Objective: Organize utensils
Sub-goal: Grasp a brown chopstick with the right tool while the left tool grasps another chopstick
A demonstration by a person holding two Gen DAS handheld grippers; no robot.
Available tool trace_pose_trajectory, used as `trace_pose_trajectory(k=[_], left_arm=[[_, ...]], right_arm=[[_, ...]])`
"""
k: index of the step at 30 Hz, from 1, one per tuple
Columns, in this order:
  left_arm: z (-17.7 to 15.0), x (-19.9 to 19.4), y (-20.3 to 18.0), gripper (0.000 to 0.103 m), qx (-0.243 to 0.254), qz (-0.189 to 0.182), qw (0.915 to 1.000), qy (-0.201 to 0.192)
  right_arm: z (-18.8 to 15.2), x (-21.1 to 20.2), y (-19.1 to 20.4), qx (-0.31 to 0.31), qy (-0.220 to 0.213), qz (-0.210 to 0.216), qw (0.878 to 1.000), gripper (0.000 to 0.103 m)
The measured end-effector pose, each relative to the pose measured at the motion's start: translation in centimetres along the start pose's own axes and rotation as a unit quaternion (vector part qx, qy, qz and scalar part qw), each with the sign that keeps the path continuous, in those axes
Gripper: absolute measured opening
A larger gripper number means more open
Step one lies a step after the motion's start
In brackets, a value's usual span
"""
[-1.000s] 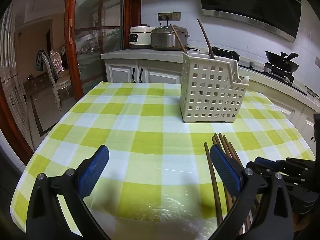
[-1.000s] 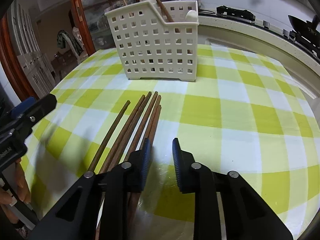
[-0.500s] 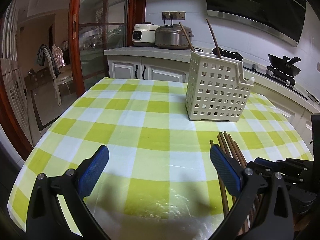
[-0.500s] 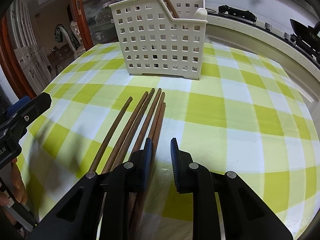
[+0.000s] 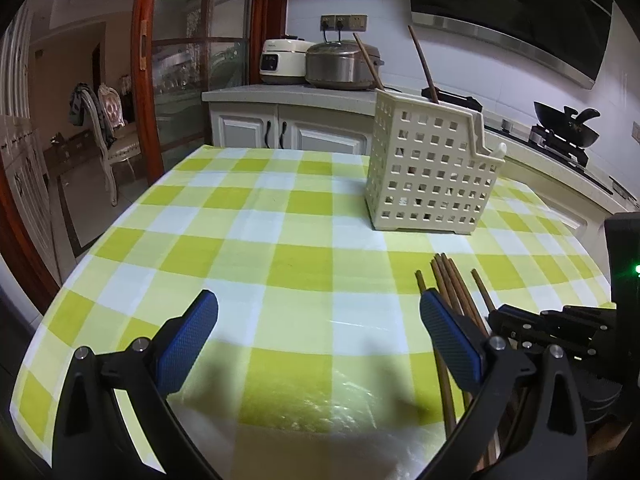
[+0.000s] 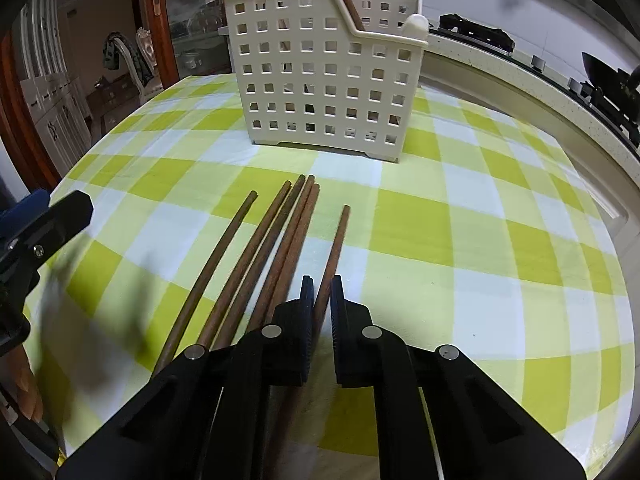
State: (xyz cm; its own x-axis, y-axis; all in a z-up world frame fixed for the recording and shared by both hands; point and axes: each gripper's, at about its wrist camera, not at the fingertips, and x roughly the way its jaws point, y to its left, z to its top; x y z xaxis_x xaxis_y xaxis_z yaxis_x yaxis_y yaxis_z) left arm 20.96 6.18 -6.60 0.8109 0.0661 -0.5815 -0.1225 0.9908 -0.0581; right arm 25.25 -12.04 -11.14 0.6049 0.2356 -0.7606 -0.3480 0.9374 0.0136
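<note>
The right hand-held gripper [image 6: 320, 292] pinches one chopstick [image 6: 338, 240] at lower centre; the left hand-held gripper [image 5: 318, 332] gapes wide.

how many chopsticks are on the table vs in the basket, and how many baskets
chopsticks lying on the tablecloth: 6, one of them between the pads of the right tool
chopsticks standing in the basket: 2
white baskets: 1
total: 9
</note>
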Motion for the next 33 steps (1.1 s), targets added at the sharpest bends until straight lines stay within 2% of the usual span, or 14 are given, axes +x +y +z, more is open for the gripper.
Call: trace_pose_trajectory(k=[7, 9, 11, 14, 18, 28, 33], left_arm=[[-0.3, 1.3, -2.1, 0.098, 0.021, -0.011, 0.9994, 0.024], [-0.3, 1.8, -2.7, 0.091, 0.023, -0.017, 0.9991, 0.032], [-0.2, 2.4, -3.3, 0.078, 0.027, -0.025, 0.9983, 0.046], [-0.1, 3.7, -4.3, 0.068, 0.036, -0.027, 0.9967, 0.068], [-0.2, 4.7, -5.2, 0.064, 0.040, -0.034, 0.9947, 0.088], [-0.9, 6.9, -7.0, 0.037, 0.055, -0.039, 0.9897, 0.127], [-0.9, 7.0, -7.5, 0.031, 0.065, -0.036, 0.9891, 0.127]], right_arm=[[-0.5, -0.8, -2.6, 0.036, -0.010, 0.015, 0.999, 0.006], [-0.6, -1.4, -3.4, 0.043, -0.017, 0.020, 0.999, 0.006], [-0.6, -1.8, -3.9, 0.046, -0.024, 0.026, 0.998, 0.006], [-0.7, -2.4, -4.2, 0.049, -0.031, 0.036, 0.998, 0.006], [-0.8, -3.1, -4.7, 0.049, -0.041, 0.047, 0.997, 0.006], [-1.4, -3.3, -6.4, 0.067, -0.047, 0.062, 0.995, 0.006], [-1.5, -3.2, -6.4, 0.067, -0.046, 0.066, 0.995, 0.006]])
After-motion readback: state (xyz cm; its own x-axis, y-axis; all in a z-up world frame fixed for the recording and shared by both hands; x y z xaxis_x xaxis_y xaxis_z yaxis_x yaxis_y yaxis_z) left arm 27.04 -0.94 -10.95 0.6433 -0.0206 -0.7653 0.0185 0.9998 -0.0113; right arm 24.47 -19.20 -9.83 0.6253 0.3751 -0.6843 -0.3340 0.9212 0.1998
